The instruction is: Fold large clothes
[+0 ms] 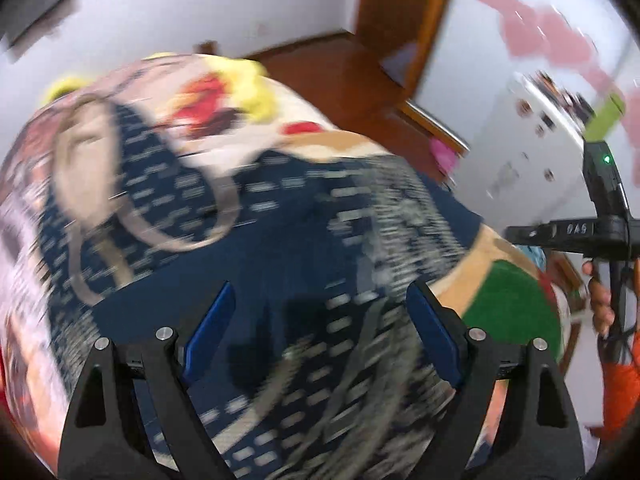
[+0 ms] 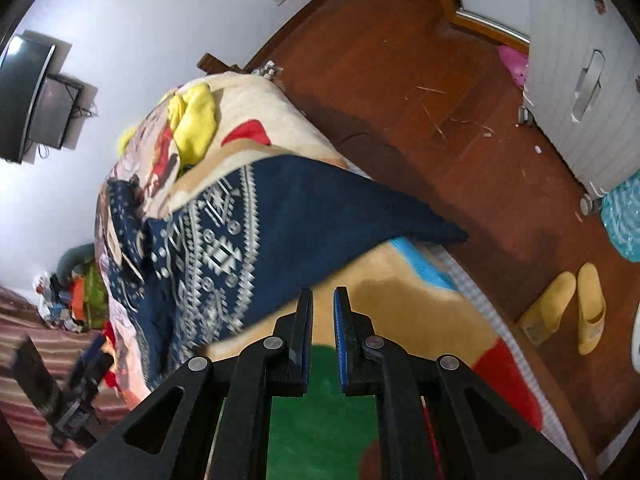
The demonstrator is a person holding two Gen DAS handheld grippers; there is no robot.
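Navy garment (white geometric bands)

Navy-and-white patterned garment covers mid bed, one corner past the bed's floor-side edge. Crumpled yellow cloth sits nr the far end, apart from it. Bare patch of cartoon-print blanket by the near floor-side edge lies open, right under the right gripper, fingers w/ only a slim gap. Left gripper, spread wide, hangs close over the garment. Beside bed: wood floor open; yellow slippers and white cabinet stand further out.
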